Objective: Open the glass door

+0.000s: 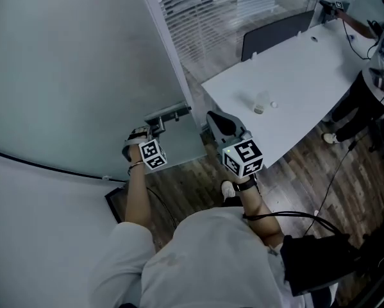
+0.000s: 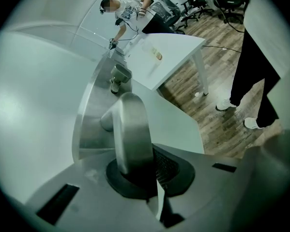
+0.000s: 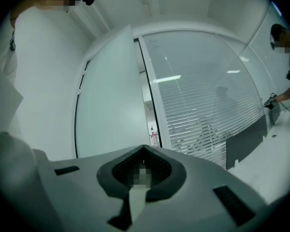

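Wood-plank floor [image 1: 307, 172] runs under a white table [image 1: 294, 88] at the right, with a slatted glass wall [image 1: 211, 11] behind it. Filling the left of the head view is the frosted glass door [image 1: 70, 63]; its metal plate and lever handle [image 1: 168, 115] sit at the door's free edge.

The left gripper [image 1: 158, 126] has its jaws closed down on the flat blade of that handle, which stands between them in the left gripper view. The right gripper [image 1: 217, 119] hangs just beside the door's free edge, jaws fully together with nothing between them, pointing toward the doorway.

The door looks swung off its frame: the right gripper view shows a narrow gap between its edge and the wall post. So the step in hand seems to be the swing itself. The next move calls for a firm clamp and a pull that follows the door's arc, or the thin blade may slip out.
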